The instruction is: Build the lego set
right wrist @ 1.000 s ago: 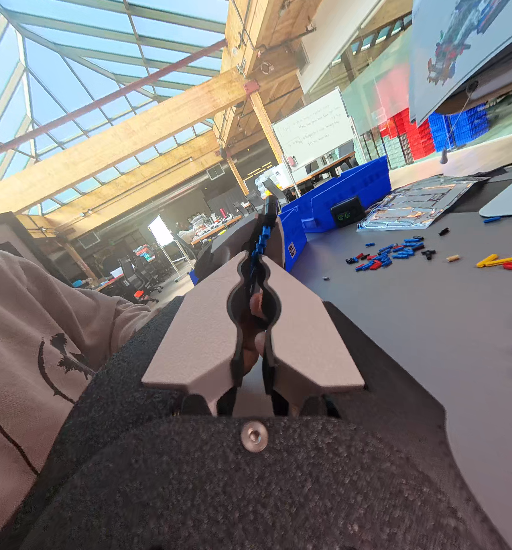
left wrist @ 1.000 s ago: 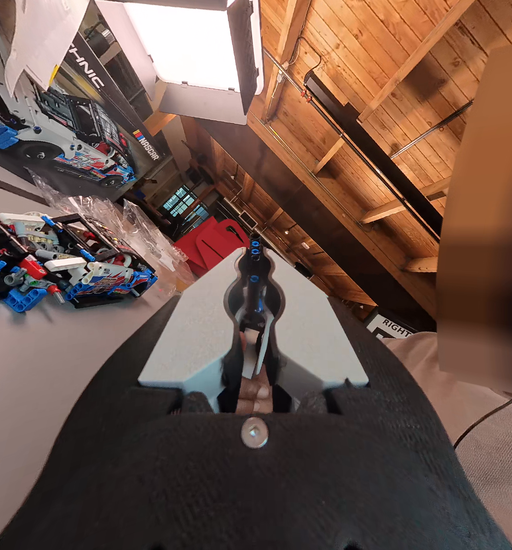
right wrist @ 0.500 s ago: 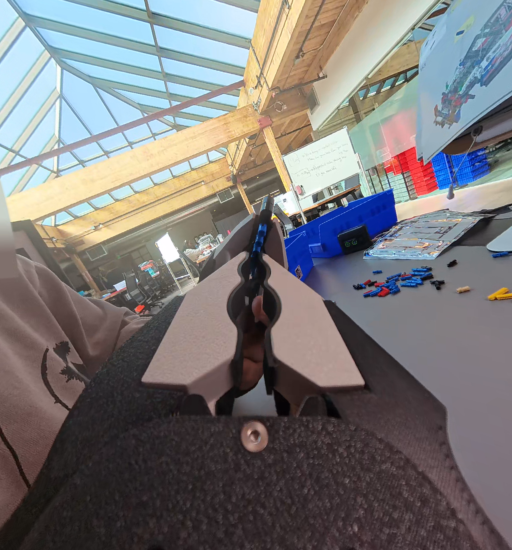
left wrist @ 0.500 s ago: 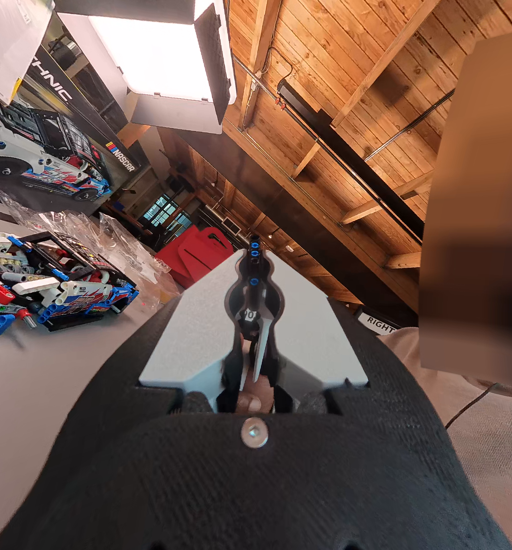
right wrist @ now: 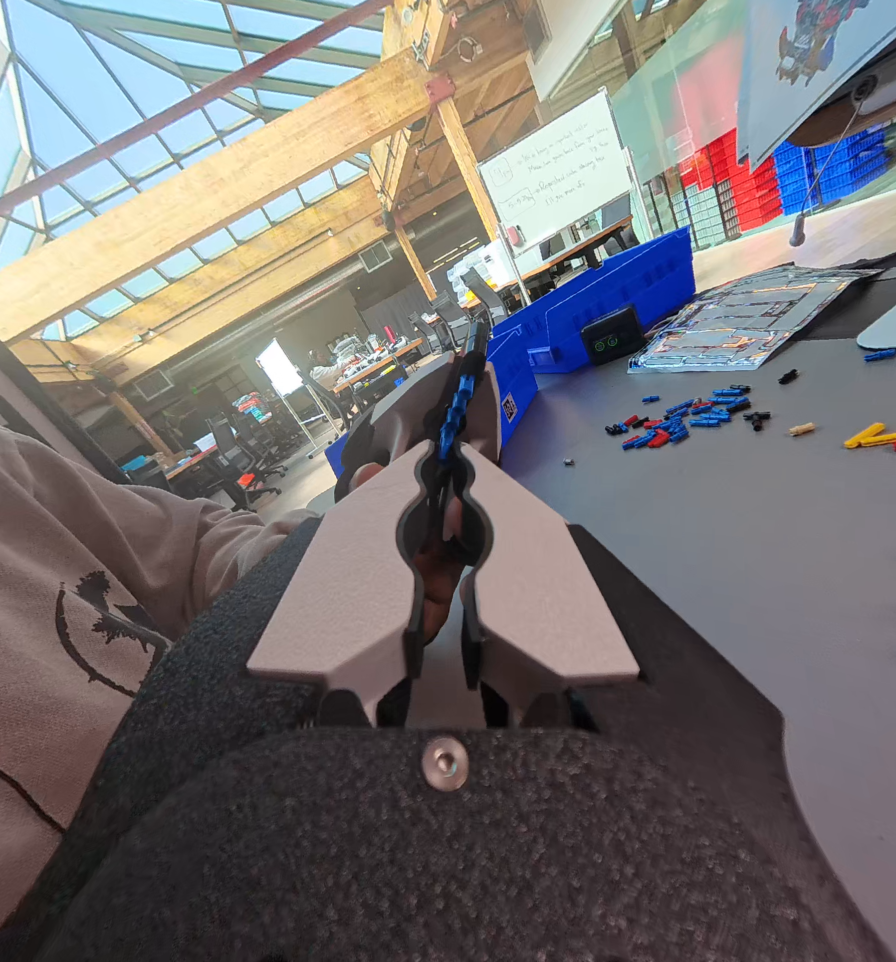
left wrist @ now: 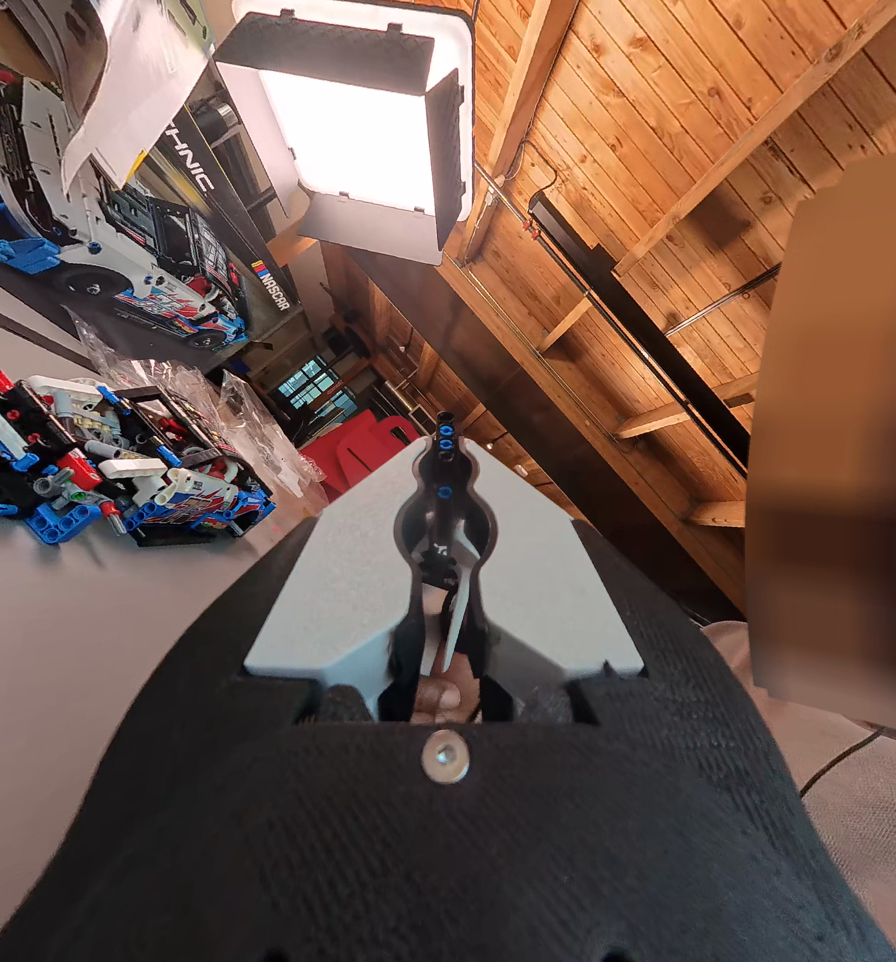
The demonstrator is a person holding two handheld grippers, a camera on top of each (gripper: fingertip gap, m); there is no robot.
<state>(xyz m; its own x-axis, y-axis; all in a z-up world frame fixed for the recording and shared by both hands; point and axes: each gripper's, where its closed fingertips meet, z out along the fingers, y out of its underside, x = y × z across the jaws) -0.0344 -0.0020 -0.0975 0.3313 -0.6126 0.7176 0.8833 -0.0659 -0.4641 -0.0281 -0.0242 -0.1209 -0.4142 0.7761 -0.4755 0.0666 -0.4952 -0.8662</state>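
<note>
I have a long black lego beam studded with blue pins [left wrist: 443, 471] pinched between both tools: it runs up the slot of my left tool [left wrist: 443, 453] and pokes out past the tips toward 12 o'clock. In the right wrist view the same beam [right wrist: 459, 403] leaves my right tool [right wrist: 443, 458] toward 1 o'clock and passes into the left tool [right wrist: 435, 401] just beyond, so the two tools sit tip to tip, each clamped narrow on the beam. A fingertip [left wrist: 438, 697] shows at the base of the left slot.

At 10 o'clock from the left tool, the partly built black, white, blue and red lego car [left wrist: 107, 468] rests on the grey tabletop [left wrist: 97, 650], with crumpled clear bags [left wrist: 258, 416] just behind it and the printed set box [left wrist: 123, 260] farther back.

At 2 o'clock from the right tool, loose blue, red and black pins [right wrist: 685, 416] lie scattered, yellow pieces [right wrist: 878, 434] near them, a sticker sheet [right wrist: 737, 323] and blue bins [right wrist: 617, 291] beyond.
</note>
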